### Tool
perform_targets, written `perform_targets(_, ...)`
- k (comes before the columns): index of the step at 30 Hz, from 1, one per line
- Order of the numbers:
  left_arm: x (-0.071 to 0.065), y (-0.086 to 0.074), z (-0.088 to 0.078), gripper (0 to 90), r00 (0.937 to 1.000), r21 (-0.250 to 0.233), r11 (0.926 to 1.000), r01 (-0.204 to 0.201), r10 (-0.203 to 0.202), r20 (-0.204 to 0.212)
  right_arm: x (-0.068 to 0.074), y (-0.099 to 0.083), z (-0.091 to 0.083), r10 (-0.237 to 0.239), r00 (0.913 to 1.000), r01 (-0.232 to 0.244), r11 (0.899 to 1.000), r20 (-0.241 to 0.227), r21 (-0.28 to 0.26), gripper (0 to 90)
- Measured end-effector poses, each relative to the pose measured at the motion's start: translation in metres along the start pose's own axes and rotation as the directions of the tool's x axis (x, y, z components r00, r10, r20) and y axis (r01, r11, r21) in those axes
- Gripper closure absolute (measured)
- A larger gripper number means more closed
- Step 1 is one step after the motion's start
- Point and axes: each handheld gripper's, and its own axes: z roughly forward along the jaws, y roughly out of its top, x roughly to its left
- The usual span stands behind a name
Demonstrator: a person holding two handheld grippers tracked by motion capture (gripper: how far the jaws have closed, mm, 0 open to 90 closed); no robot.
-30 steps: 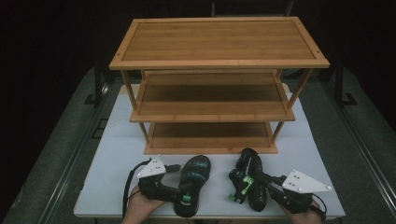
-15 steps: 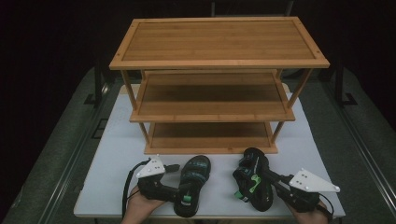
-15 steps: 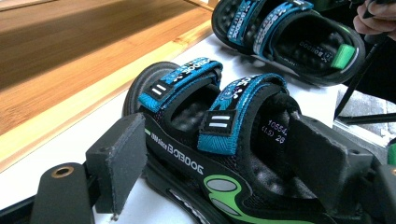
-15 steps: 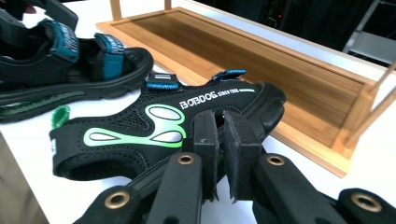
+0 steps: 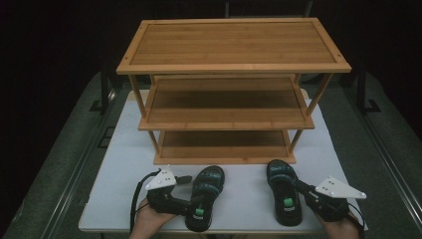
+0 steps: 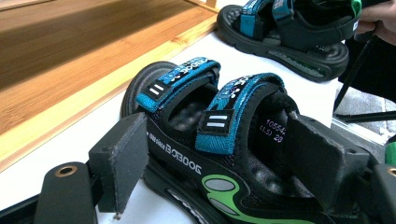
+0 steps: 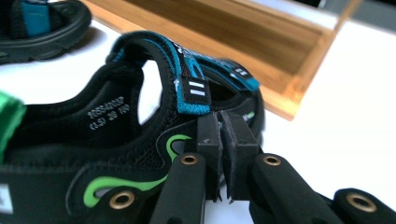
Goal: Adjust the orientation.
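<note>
High view: 3-tier rack just behind sandals

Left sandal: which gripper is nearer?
Left. The left gripper straddles the left sandal with its jaws; the right gripper is across the table at the right sandal.

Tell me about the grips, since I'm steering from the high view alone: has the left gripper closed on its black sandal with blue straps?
Observer: Yes. The left gripper straddles the black, blue-strapped left sandal, with a pad against each side.
Operator: And the right gripper?
Observer: The right gripper has its jaws shut together at the side wall of the matching right sandal, just under a blue strap. I cannot tell whether fabric is pinched.
Operator: Any markings?
Observer: White lettering runs along the left sandal's side.
</note>
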Motion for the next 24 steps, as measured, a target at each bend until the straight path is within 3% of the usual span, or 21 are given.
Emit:
perform_targets(5,-0.001,0.000,0.000,22.4,1.0000,0.001,1.0000,-0.004,0.004,0.000,-0.013,-0.007,0.001,0.053,0.9986,-0.053,0.998,-0.003,0.023,82.4)
perform_targets(13,-0.001,0.000,0.000,22.4,0.9999,0.003,1.0000,-0.009,0.009,-0.004,-0.015,-0.007,-0.004,0.054,0.9984,-0.054,0.998,0.014,0.020,75.8)
perform_targets(18,-0.002,0.000,-0.001,22.4,0.9999,0.004,1.0000,-0.009,0.009,-0.008,-0.019,-0.006,-0.013,0.086,0.9963,-0.086,0.996,0.001,-0.023,72.2)
perform_targets(24,-0.003,0.001,-0.001,22.8,0.9998,0.003,0.9999,-0.015,0.015,-0.015,-0.014,-0.002,-0.021,0.074,0.9968,-0.076,0.994,-0.029,-0.073,70.2)
